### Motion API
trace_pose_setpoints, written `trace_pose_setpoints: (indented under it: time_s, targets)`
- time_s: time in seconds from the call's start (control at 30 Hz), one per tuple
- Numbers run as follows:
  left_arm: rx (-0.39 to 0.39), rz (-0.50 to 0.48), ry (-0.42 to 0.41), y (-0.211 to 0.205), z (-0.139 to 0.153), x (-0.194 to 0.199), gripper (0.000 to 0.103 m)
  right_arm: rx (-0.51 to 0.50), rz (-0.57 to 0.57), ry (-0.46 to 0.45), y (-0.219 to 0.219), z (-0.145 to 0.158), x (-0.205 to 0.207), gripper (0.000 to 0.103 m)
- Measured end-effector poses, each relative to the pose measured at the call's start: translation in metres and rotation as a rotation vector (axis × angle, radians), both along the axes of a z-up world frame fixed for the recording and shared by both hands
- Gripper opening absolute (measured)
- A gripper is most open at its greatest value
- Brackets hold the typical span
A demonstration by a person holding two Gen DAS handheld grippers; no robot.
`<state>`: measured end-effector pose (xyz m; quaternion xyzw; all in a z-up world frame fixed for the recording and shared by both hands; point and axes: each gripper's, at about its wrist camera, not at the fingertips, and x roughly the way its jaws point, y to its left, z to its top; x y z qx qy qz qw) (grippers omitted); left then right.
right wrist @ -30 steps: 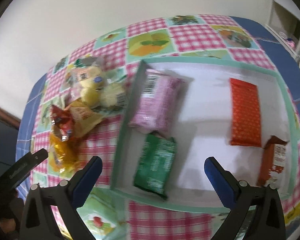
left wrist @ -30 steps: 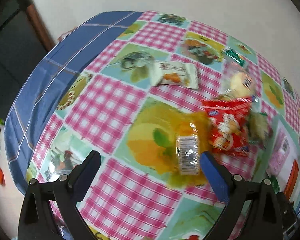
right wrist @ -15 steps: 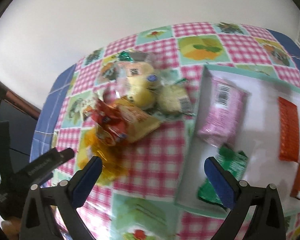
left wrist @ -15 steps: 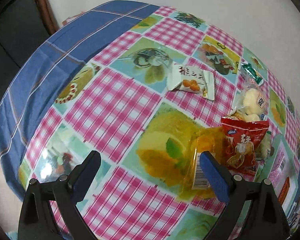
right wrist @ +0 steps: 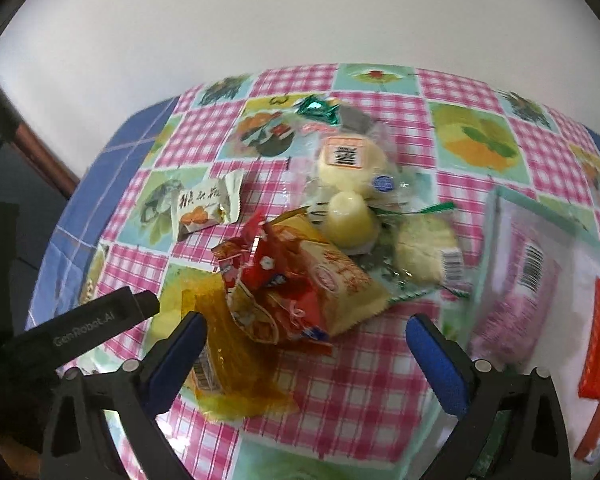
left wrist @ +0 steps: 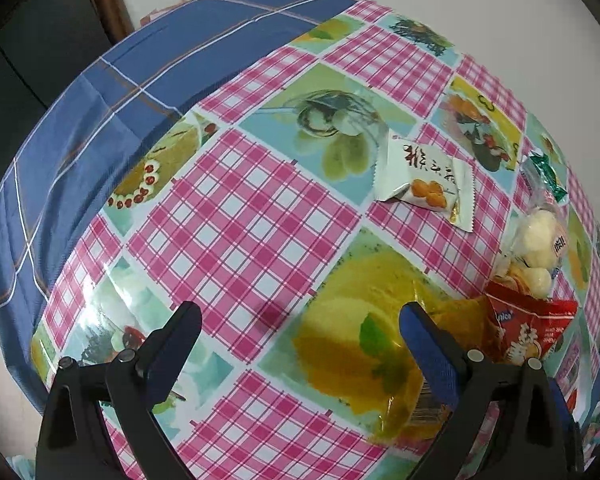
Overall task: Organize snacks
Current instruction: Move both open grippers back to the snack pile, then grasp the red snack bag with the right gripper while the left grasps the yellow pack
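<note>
This looks like a room in a home. The surface (left wrist: pixel 240 232) wears a glossy oilcloth of pink gingham squares and printed fruit and dessert pictures, laid over a blue checked cloth (left wrist: pixel 100 92) that hangs down its edge. A plain white wall (right wrist: pixel 260 20) rises just behind it, with a dark wooden frame (left wrist: pixel 104 0) beside. Small wrapped snacks (right wrist: pixel 300 280) lie heaped on the oilcloth

My counter cloth (left wrist: pixel 240 216) is pink-and-white check mixed with teal fruit squares, blue plaid at the edge. I've got a red packet (right wrist: pixel 272 280) over a see-through orange wrapper (right wrist: pixel 236 364), a white sachet (left wrist: pixel 424 180) with orange fruit, and a pink pack (right wrist: pixel 512 300) in the white tray (right wrist: pixel 488 240).
</note>
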<state>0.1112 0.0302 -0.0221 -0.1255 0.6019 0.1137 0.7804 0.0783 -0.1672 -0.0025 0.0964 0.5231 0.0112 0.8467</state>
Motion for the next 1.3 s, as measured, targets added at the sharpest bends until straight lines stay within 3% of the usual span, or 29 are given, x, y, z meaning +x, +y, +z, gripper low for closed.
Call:
trace_pose_setpoints:
  time_s: [0.13,0.27,0.4,0.67,0.97,1.03,1.23,1.3]
  targets:
    - [-0.021,0.007,0.011,0.003,-0.002,0.002,0.099,-0.023,0.020,0.012,0.009,-0.007,0.009,0.088]
    - [-0.042,-0.015,0.016,-0.001,-0.004,0.008,0.099,-0.027,0.027,0.014,0.012,-0.011,0.013,0.070]
    - [-0.064,-0.042,0.024,-0.013,-0.005,0.010,0.099,-0.008,0.028,0.012,0.011,-0.009,0.011,0.061]
    - [-0.108,-0.113,0.037,-0.043,-0.008,0.010,0.099,0.005,0.034,0.050,0.008,-0.010,0.000,0.050]
    - [-0.128,-0.179,0.036,-0.079,-0.012,0.010,0.099,0.027,0.033,0.095,0.001,-0.015,-0.009,0.049]
    - [-0.114,-0.203,0.039,-0.090,-0.014,0.009,0.096,0.026,0.035,0.098,-0.001,-0.014,-0.010,0.049]
    - [-0.111,-0.245,0.044,-0.120,-0.019,0.004,0.068,0.026,0.035,0.104,-0.004,-0.013,-0.012,0.049]
    - [-0.107,-0.261,0.034,-0.129,-0.018,0.002,0.049,0.038,0.038,0.102,-0.005,-0.012,-0.013,0.049]
